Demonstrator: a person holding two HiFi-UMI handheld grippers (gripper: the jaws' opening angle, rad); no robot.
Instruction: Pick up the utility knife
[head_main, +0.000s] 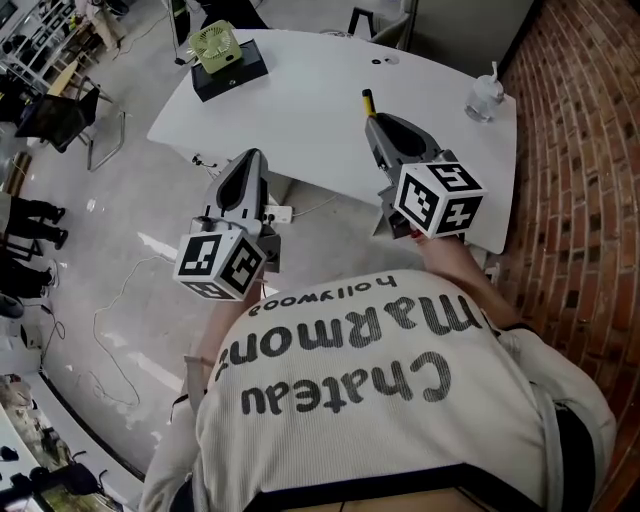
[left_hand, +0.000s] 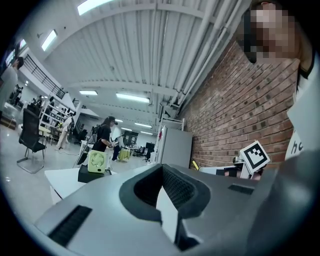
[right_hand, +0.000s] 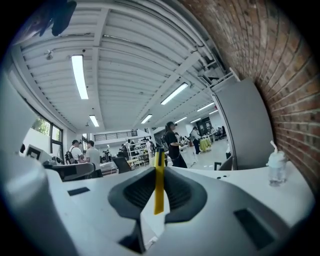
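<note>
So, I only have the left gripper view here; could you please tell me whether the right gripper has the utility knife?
Observer: Yes, the right gripper has its tongs closed on the yellow utility knife.
Operator: Thank you; how does it sit?
Observer: Edge-on between the tongs, its end poking out past them.
Operator: Is anything close by on that side?
Observer: A clear pump bottle stands on the white table, toward the brick wall.
</note>
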